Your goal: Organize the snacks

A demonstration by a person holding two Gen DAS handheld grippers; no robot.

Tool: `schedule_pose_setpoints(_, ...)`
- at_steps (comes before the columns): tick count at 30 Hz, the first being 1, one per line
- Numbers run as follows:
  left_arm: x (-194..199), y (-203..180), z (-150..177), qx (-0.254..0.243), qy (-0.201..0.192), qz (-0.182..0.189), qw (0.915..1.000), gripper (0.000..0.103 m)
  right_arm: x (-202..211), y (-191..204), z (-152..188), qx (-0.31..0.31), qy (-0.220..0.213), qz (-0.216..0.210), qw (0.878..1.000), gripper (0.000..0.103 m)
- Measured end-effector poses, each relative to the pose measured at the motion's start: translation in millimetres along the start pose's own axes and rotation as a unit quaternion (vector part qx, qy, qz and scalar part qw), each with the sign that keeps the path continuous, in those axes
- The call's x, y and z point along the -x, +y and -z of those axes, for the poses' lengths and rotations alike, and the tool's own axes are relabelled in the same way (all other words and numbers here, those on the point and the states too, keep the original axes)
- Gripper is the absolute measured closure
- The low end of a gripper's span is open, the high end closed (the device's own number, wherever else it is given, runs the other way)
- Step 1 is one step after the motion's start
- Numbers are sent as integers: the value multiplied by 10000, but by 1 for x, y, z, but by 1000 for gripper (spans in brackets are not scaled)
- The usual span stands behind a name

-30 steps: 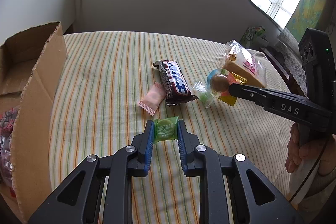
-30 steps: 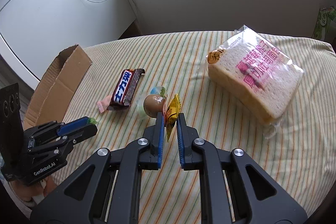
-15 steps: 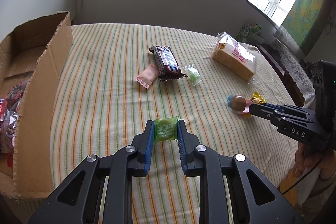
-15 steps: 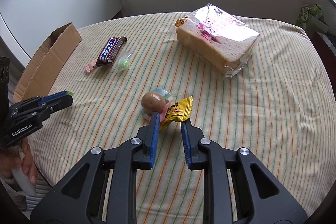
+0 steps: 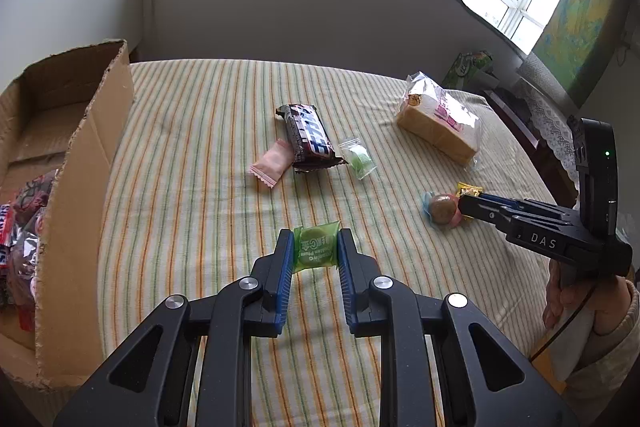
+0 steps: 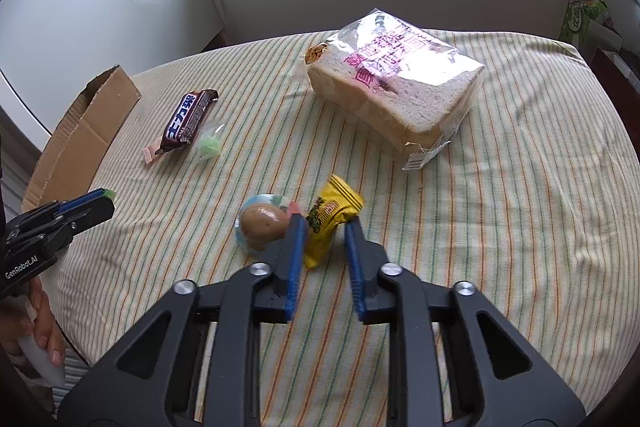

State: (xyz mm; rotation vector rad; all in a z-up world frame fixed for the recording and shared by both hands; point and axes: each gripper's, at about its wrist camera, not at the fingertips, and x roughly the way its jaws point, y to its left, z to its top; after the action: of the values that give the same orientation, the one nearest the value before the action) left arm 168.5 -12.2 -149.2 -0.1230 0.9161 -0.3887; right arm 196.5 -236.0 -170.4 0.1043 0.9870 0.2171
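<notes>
The striped counter (image 5: pixel 192 155) carries everything, with an open cardboard box (image 5: pixel 80 167) at its left edge holding wrapped snacks. A bagged bread loaf (image 6: pixel 392 83) lies at the far side. The left gripper (image 5: pixel 316 247) has its fingers clamped on a green plum candy (image 5: pixel 316 245), held above the cloth. The right gripper (image 6: pixel 324 225) has just been closing its fingers around a yellow packet (image 6: pixel 332 207), with a gap showing at one pad. Touching that packet lies a wrapped brown egg (image 6: pixel 262 223). Farther off lie a chocolate bar (image 5: pixel 310 137), a pink sachet (image 5: pixel 274 163) and a clear green-filled packet (image 5: pixel 358 159).
</notes>
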Motion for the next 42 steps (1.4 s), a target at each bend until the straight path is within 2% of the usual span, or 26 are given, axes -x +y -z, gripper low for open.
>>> schedule_pose_setpoints(7,2,-2,-1,-21,-85,70,9999,83,20,4,-1,34,-330,205,9992,94)
schedule_pose_setpoints(9,3,-3,-1,-52,-87,87,9999,83,15,4,0,108,-252,325,9991,94)
schedule_pose_setpoints(13,4,-7,-1,-86,-97,112,9999,83,0,-10,2,-189,74,191,9996,93)
schedule_pose_setpoints(14,4,-7,-1,-88,-97,113,9998,83,-1,-16,2,-355,108,75,9993,91)
schedule_pose_setpoints(16,5,-8,-1,-95,-109,114,9998,83,-3,-27,0,-676,123,-236,9974,75)
schedule_pose_setpoints(18,6,-8,-2,-105,-114,110,9998,83,-6,-34,-5,-845,107,-481,9952,68)
schedule_pose_setpoints(23,5,-8,-5,-133,-127,123,9998,83,-19,-36,-22,-866,131,-568,9945,65)
schedule_pose_setpoints(24,4,-8,-6,-135,-129,122,9998,83,-20,-32,-23,-781,167,-482,9956,71)
schedule_pose_setpoints(25,5,-8,-6,-132,-129,122,9998,83,-20,-28,-24,-693,197,-418,9965,90)
schedule_pose_setpoints(29,6,-7,-7,-118,-145,106,9998,83,-17,-19,-19,-520,124,-365,9979,91)
schedule_pose_setpoints(31,7,-5,-7,-96,-163,106,9998,83,-11,-19,-17,-581,-43,-364,9976,95)
schedule_pose_setpoints(34,8,-6,-8,-111,-200,141,9996,83,5,-16,-17,-456,-399,8,9982,95)
schedule_pose_setpoints(42,24,-14,-10,-196,-410,204,9988,83,52,2,-28,-175,-970,260,9948,95)
